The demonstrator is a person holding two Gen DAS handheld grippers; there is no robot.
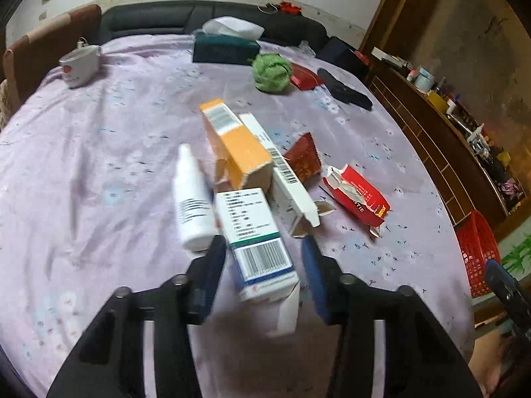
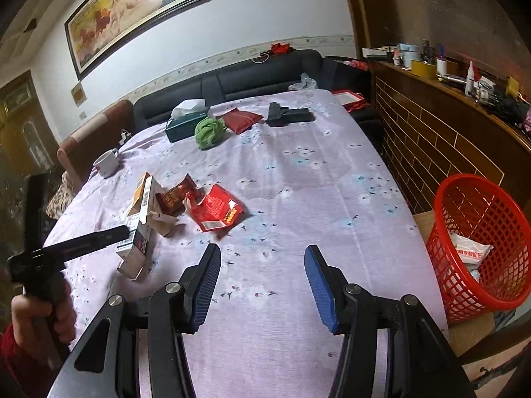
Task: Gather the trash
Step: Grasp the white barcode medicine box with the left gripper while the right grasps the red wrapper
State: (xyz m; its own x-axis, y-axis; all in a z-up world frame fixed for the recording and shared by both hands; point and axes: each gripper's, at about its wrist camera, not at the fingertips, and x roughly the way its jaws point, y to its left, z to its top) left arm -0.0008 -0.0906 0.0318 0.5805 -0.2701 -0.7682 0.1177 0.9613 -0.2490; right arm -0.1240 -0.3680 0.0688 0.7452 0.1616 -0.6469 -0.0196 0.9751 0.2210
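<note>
We see the left gripper (image 1: pixel 264 258) astride a barcoded box (image 1: pixel 262 252), its pads seemingly not yet pressing it. That box lies just nearer us than the orange box (image 1: pixel 237 142). The right gripper (image 2: pixel 262 262) hangs open and empty, with the red basket (image 2: pixel 478 248) well off beyond the orange box.

right gripper (image 2: pixel 262 255) jaws apart over tablecloth (image 2: pixel 298 182) | red basket (image 2: pixel 481 245) right, off table | torn wrappers (image 2: pixel 215 209) left
</note>
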